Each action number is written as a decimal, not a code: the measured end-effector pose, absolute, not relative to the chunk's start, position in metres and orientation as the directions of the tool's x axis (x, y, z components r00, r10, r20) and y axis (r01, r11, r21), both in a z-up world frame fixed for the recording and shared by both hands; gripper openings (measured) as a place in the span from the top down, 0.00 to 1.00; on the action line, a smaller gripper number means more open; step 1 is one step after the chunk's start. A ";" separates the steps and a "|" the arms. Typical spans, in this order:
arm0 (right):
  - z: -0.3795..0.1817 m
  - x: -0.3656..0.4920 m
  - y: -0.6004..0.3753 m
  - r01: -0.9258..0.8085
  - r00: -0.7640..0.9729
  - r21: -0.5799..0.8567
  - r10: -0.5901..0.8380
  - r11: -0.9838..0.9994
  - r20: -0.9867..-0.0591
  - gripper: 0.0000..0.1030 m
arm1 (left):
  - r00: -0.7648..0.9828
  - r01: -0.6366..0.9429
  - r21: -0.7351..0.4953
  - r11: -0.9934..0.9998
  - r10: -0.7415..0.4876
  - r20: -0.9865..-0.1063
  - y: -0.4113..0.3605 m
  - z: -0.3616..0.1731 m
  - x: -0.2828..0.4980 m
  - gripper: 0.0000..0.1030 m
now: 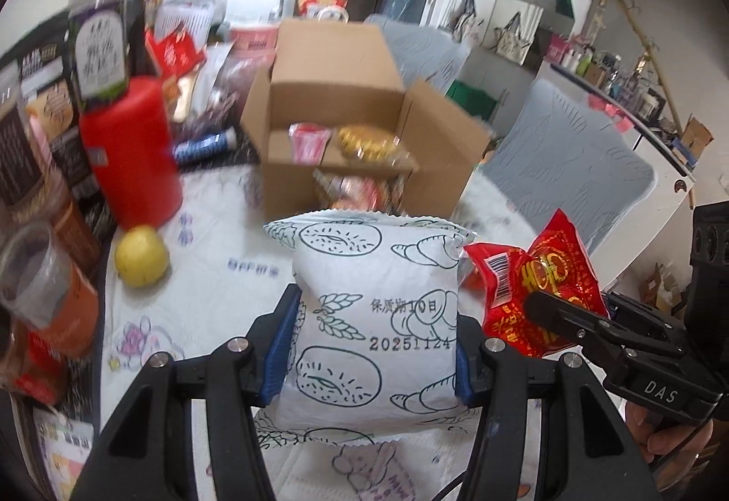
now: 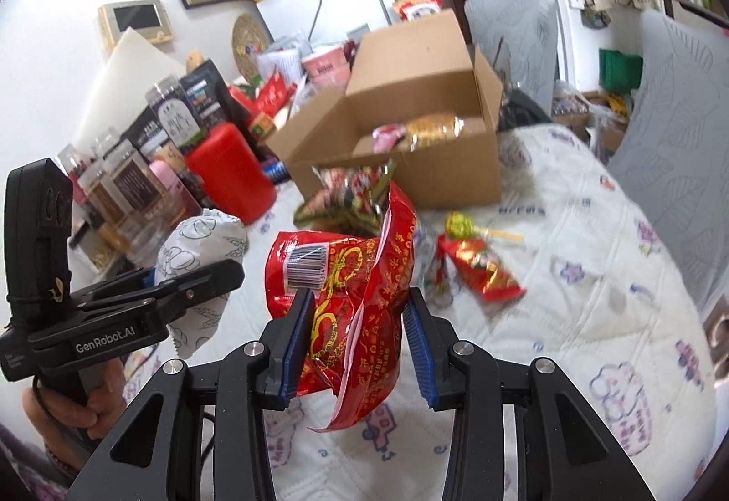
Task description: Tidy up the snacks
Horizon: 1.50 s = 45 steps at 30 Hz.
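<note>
My left gripper [image 1: 376, 341] is shut on a white bread packet [image 1: 373, 319] printed with green pastry drawings, held above the table. My right gripper [image 2: 357, 319] is shut on a crinkled red and gold snack bag [image 2: 346, 296], also lifted off the table. In the left wrist view the red bag [image 1: 537, 282] and the right gripper [image 1: 560, 314] hang just right of the white packet. An open cardboard box [image 1: 346, 123] stands ahead with several wrapped snacks inside. More snack packs [image 2: 346, 196] lie against the box front, and a red packet [image 2: 483, 264] and a lollipop [image 2: 460, 225] lie on the cloth.
A red canister [image 1: 132, 150], a yellow fruit [image 1: 141, 255], jars and dark boxes [image 1: 41, 145] crowd the table's left side. Grey padded chairs [image 1: 569, 164] stand to the right of the table. A person's hand [image 2: 91, 405] holds the left gripper's handle.
</note>
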State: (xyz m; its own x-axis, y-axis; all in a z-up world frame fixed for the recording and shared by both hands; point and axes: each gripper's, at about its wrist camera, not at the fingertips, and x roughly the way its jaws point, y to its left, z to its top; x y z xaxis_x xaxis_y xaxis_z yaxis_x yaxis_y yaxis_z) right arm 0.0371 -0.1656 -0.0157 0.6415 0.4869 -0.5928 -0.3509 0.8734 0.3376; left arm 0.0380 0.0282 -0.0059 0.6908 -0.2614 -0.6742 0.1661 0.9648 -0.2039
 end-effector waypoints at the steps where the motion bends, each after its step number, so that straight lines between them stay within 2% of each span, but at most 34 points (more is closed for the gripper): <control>1: -0.011 0.038 -0.166 -0.354 0.649 0.333 0.486 0.874 -0.586 0.62 | 0.703 0.171 -0.202 0.964 -0.263 -0.660 0.027 0.001 0.039 0.46; 10: 0.028 0.055 -0.174 -0.369 0.709 0.283 0.465 0.885 -0.531 0.62 | 0.777 0.211 -0.175 0.962 -0.274 -0.568 0.021 0.045 0.055 0.46; 21: 0.066 0.095 -0.172 -0.396 0.760 0.245 0.465 0.885 -0.454 0.63 | 0.823 0.231 -0.134 0.964 -0.267 -0.501 0.006 0.080 0.098 0.46; 31: 0.090 0.151 -0.173 -0.373 0.800 0.229 0.437 0.899 -0.412 0.64 | 0.847 0.200 -0.146 0.969 -0.246 -0.472 0.007 0.089 0.158 0.46; 34: 0.094 0.168 -0.173 -0.369 0.808 0.219 0.428 0.903 -0.405 0.66 | 0.854 0.185 -0.155 0.970 -0.237 -0.464 0.009 0.089 0.177 0.46; 35: 0.095 0.174 -0.173 -0.369 0.809 0.221 0.430 0.903 -0.401 0.70 | 0.856 0.179 -0.155 0.972 -0.231 -0.462 0.010 0.089 0.183 0.46; 40: 0.082 0.209 -0.163 -0.377 0.793 0.221 0.437 0.899 -0.424 0.70 | 0.863 0.150 -0.150 0.977 -0.204 -0.463 0.011 0.081 0.218 0.46; 45: 0.035 0.251 -0.150 -0.379 0.717 0.274 0.468 0.884 -0.517 0.71 | 0.840 0.127 -0.117 0.985 -0.169 -0.515 0.007 0.059 0.248 0.46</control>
